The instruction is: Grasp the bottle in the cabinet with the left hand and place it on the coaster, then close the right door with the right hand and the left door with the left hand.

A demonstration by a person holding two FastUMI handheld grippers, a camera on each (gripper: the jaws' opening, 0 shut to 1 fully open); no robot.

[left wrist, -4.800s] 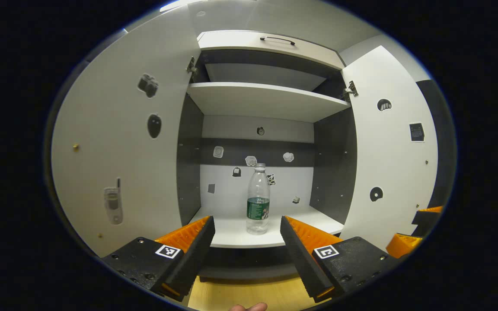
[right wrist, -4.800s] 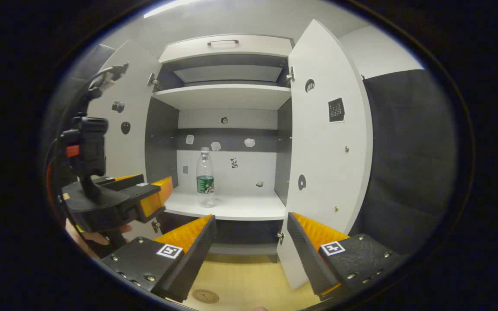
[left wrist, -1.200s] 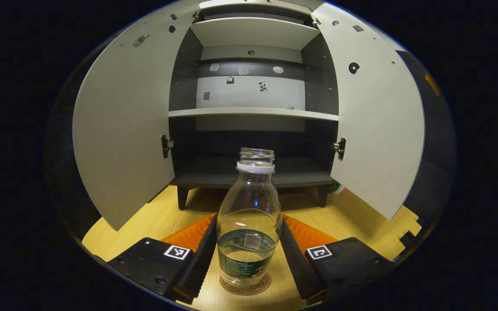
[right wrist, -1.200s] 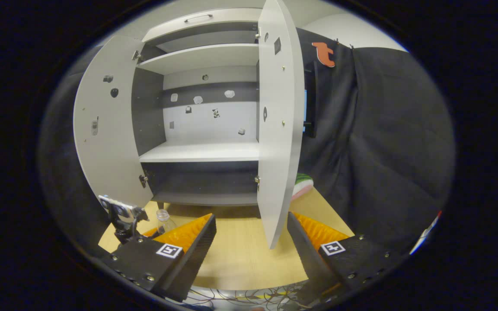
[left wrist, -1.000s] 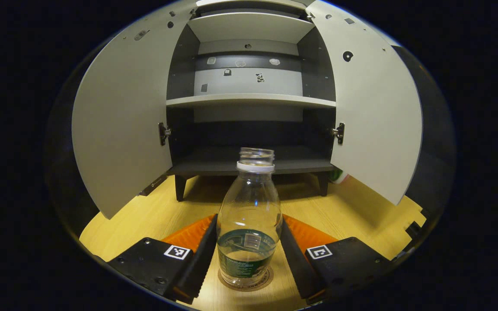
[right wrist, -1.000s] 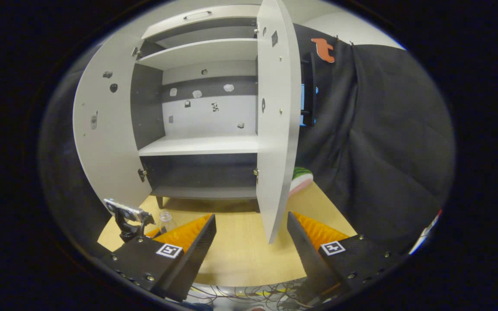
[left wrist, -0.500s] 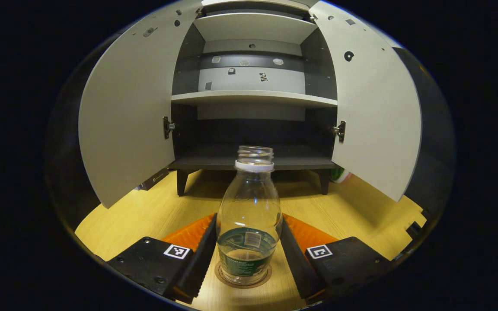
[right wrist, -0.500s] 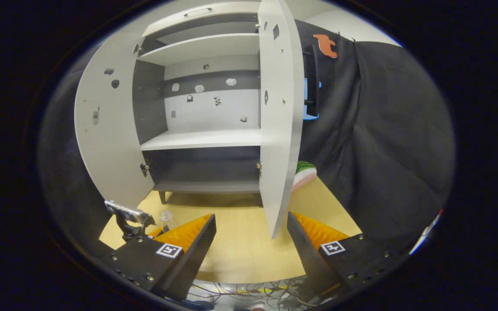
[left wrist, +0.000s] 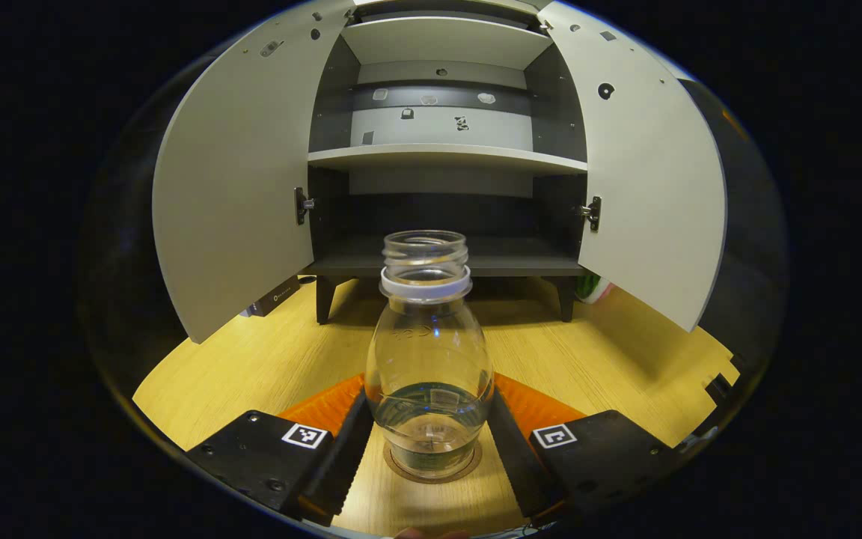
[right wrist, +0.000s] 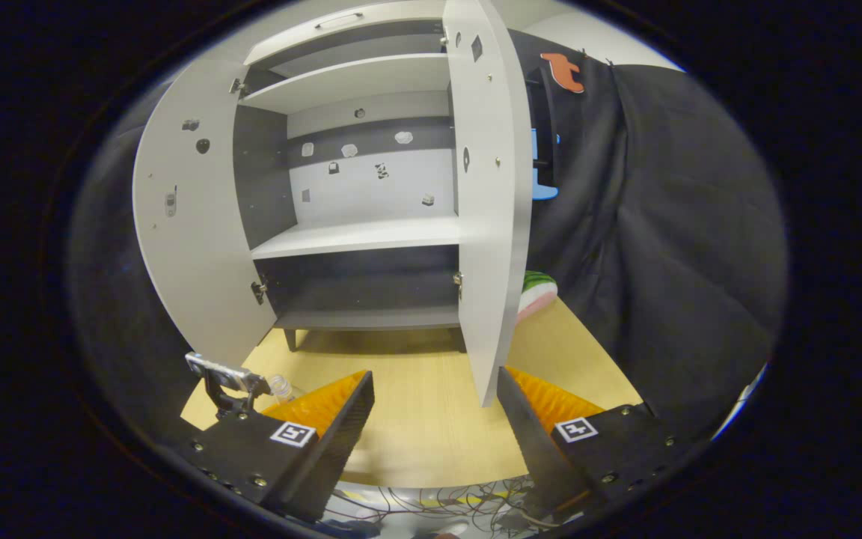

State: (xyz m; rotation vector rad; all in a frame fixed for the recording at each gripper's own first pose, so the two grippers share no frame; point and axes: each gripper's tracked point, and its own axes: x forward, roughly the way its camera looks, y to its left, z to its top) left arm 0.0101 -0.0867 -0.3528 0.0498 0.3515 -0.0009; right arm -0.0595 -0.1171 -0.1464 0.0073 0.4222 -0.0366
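A clear, capless bottle (left wrist: 429,359) with a green label stands upright on a round brown coaster (left wrist: 476,458) on the wooden table (left wrist: 266,367). My left gripper (left wrist: 428,408) is shut on the bottle's lower body, one finger on each side. Behind it the cabinet (left wrist: 446,157) has its left door (left wrist: 236,187) and right door (left wrist: 648,187) both swung open. My right gripper (right wrist: 435,419) hangs open and empty above the table's front. The right door's edge (right wrist: 492,224) is just ahead of it. The left gripper (right wrist: 225,382) and the bottle's neck (right wrist: 279,385) show at its lower left.
A green and pink watermelon-slice toy (right wrist: 536,292) lies on the table behind the right door. A small dark box (left wrist: 274,296) sits under the left door. Cables (right wrist: 431,503) run along the table's front edge. Black cloth (right wrist: 663,224) hangs to the right.
The bottle has come off the cabinet shelf and down to the table. Over the last second it settled onto the coaster. My right gripper drifted slightly towards the right door.
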